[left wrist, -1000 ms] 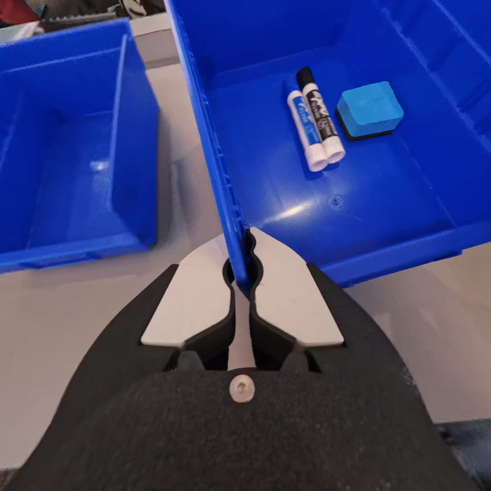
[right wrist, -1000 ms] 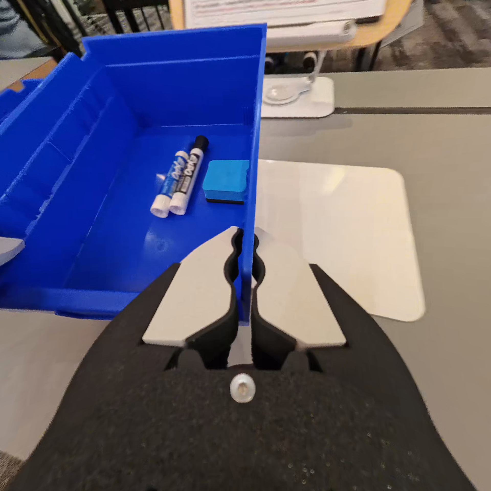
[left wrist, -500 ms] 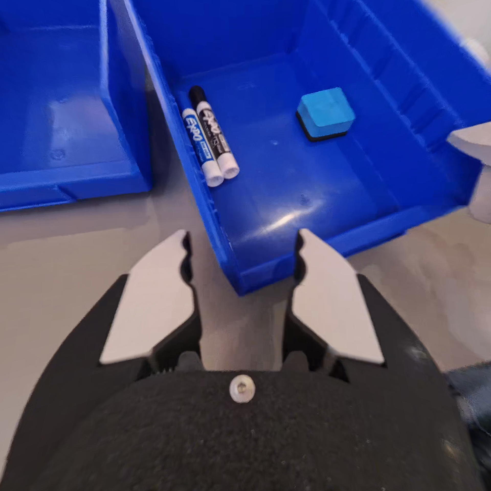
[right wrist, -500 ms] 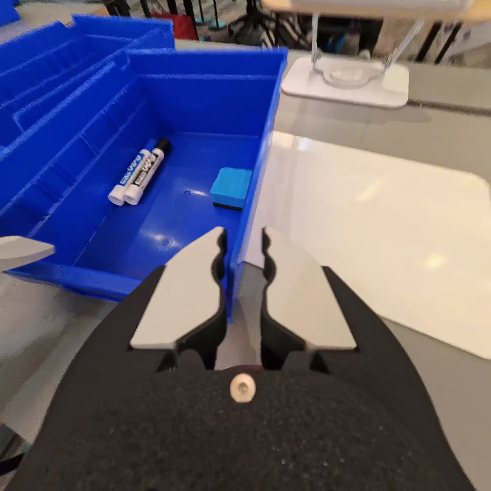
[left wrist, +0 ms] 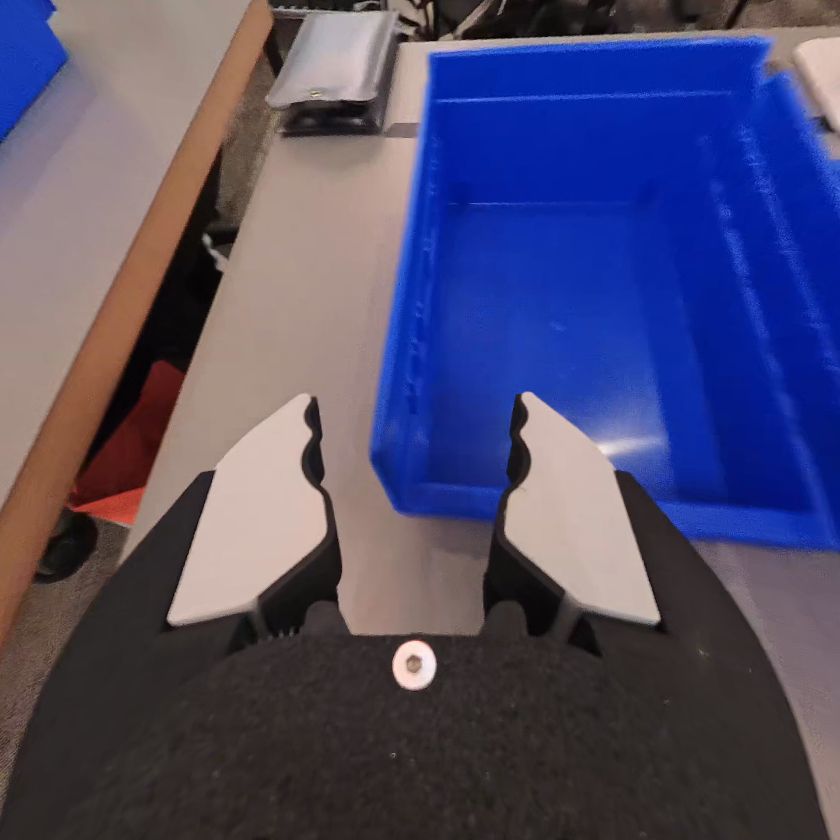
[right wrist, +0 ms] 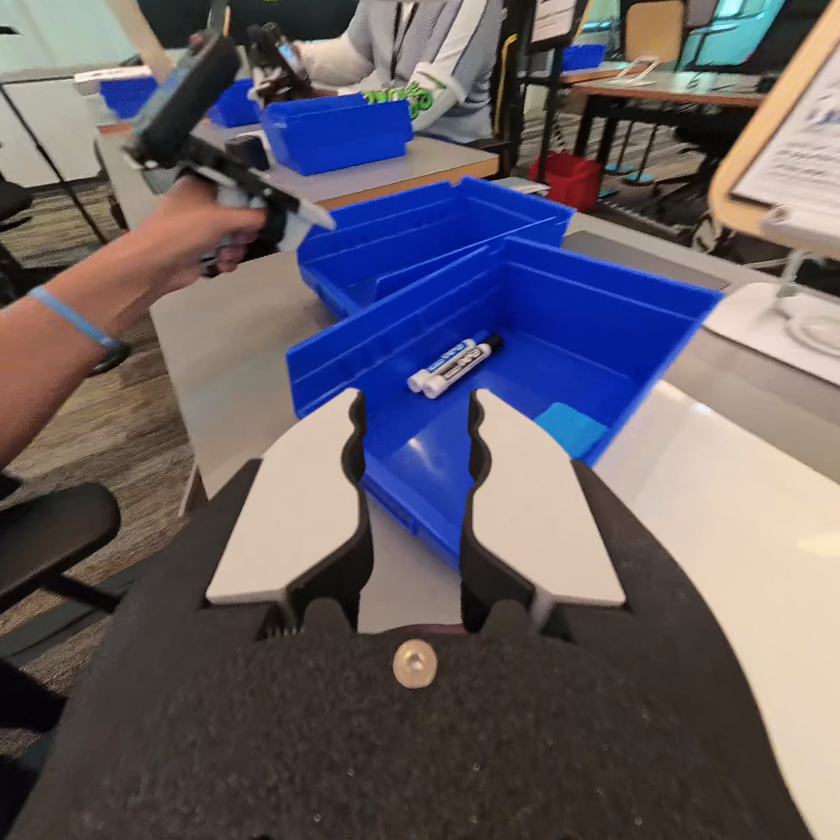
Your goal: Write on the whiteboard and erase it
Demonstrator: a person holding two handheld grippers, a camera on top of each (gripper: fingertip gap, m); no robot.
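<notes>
In the right wrist view, two whiteboard markers, one blue and one black, lie side by side in a blue bin. A light blue eraser lies in the same bin by its right wall. The white whiteboard lies flat on the table right of that bin. My right gripper is open and empty above the bin's near corner. My left gripper is open and empty above the near left corner of a second, empty blue bin. It also shows held in a hand.
The empty bin stands just behind the marker bin. A sign on a stand is at the right. A person sits at a far table with more blue bins. A neighbouring table edge runs along the left.
Both grippers were shut on the marker bin's side walls; both have opened, let go and pulled back. The left has swung left over the empty bin.
</notes>
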